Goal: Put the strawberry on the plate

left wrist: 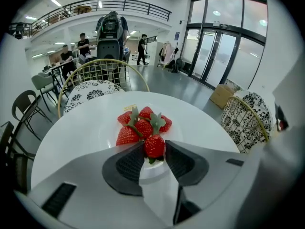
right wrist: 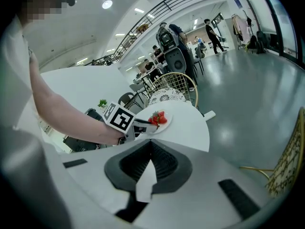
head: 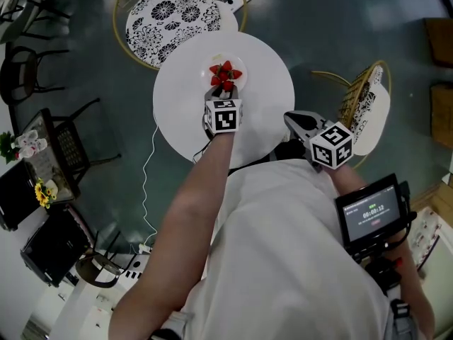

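A white plate [head: 211, 65] with a pile of red strawberries [head: 225, 75] sits on the far half of the round white table [head: 265, 98]. My left gripper [head: 224, 91] reaches over the plate's near rim. In the left gripper view it [left wrist: 154, 150] is shut on one strawberry [left wrist: 154, 145], held by its sides just in front of the pile [left wrist: 142, 124] on the plate [left wrist: 106, 133]. My right gripper [head: 291, 120] hangs at the table's near right edge, shut and holding nothing [right wrist: 151, 143]. From there I see the left gripper [right wrist: 142, 123] at the strawberries [right wrist: 158, 118].
A wire chair with a black-and-white patterned cushion [head: 173, 9] stands beyond the table, and another [head: 368, 101] to its right. A white cable [head: 150, 161] trails on the floor at the left. A small monitor [head: 371, 214] is fixed at the person's right side.
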Demonstrator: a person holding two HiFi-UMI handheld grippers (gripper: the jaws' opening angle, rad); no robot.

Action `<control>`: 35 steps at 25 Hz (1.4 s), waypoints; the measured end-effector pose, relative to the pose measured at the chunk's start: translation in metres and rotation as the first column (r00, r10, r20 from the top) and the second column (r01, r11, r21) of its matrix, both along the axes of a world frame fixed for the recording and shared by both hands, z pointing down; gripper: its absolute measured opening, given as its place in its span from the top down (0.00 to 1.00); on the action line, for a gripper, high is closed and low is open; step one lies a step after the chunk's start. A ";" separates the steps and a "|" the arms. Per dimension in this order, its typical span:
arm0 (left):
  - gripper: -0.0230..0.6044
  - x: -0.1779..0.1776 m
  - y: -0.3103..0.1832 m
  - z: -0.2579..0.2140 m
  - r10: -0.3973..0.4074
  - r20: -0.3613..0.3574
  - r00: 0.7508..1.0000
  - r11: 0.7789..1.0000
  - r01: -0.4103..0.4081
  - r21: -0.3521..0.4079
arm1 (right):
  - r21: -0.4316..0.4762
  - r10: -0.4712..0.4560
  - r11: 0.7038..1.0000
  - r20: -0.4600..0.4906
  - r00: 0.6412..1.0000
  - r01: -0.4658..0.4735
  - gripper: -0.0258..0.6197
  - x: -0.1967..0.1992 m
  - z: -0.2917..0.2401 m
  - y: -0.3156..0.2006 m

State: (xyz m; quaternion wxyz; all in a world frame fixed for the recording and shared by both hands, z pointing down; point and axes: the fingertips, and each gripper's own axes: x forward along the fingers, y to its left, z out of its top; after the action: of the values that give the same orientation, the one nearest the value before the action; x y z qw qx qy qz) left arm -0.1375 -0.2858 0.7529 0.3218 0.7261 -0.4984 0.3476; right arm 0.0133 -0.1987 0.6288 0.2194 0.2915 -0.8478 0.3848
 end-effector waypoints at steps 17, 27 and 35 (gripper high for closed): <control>0.66 0.006 0.007 -0.024 0.072 -0.058 0.996 0.995 -0.068 0.072 | 0.038 -0.014 0.999 0.015 1.000 0.013 0.95 -0.009 -0.005 -0.007; 0.66 -0.029 0.034 -0.034 0.046 -0.036 0.998 0.996 -0.043 0.081 | 0.059 -0.049 0.997 0.036 0.998 0.047 0.95 -0.029 -0.004 -0.003; 0.88 -0.024 0.069 -0.062 0.026 -0.021 0.999 0.996 -0.024 0.086 | 0.084 -0.090 0.993 0.045 0.995 0.086 0.95 -0.012 -0.026 0.011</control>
State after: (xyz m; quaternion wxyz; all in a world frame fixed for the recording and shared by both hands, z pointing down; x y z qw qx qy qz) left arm -0.1614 -0.2164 0.6908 0.2915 0.7492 -0.5000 0.3220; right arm 0.0012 -0.1872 0.6028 0.2030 0.2532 -0.8801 0.3467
